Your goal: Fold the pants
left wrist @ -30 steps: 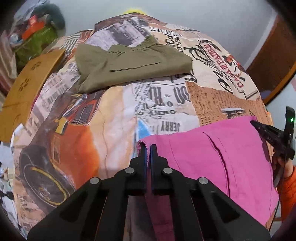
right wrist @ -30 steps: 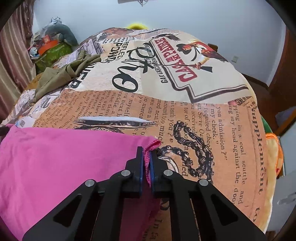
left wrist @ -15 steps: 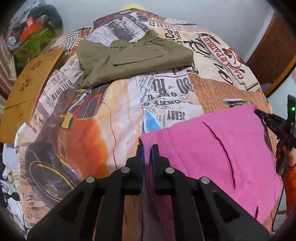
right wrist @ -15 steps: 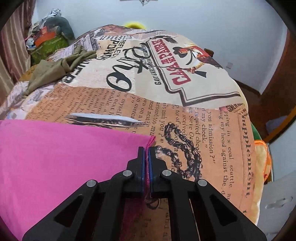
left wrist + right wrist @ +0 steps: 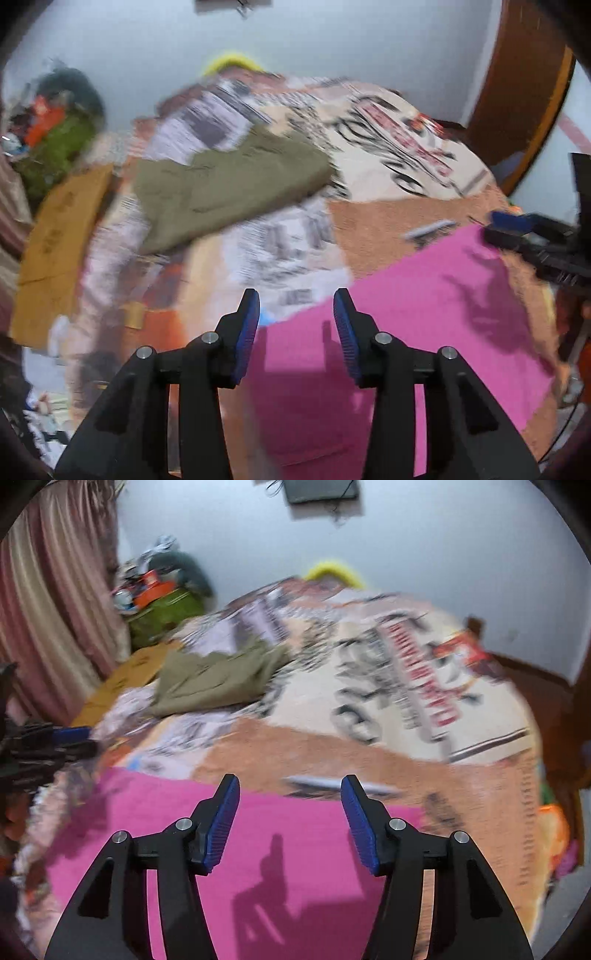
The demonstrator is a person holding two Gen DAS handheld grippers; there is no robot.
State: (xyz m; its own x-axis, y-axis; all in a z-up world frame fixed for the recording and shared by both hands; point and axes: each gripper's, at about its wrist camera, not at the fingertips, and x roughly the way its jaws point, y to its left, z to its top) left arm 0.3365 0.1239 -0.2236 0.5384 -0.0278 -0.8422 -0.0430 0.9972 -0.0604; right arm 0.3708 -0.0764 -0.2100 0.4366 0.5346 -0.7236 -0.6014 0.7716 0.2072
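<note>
The pink pants (image 5: pixel 424 314) lie flat on the printed bedspread (image 5: pixel 288 240); they also show in the right wrist view (image 5: pixel 288 842). My left gripper (image 5: pixel 296 314) is open and empty above the pants' left edge. My right gripper (image 5: pixel 290 801) is open and empty above their far edge. The right gripper shows at the right edge of the left wrist view (image 5: pixel 517 229), and the left gripper at the left edge of the right wrist view (image 5: pixel 62 742). Both views are motion-blurred.
Folded olive pants (image 5: pixel 229 188) lie farther back on the bed, also in the right wrist view (image 5: pixel 218 679). A brown cardboard sheet (image 5: pixel 55 236) lies at the bed's left side. Clutter (image 5: pixel 159 590) and a curtain (image 5: pixel 48 609) stand at the back left.
Both grippers have opened and let go of the pink pants, which now lie flat. Both cameras have lifted and tilted up, showing more of the room.
</note>
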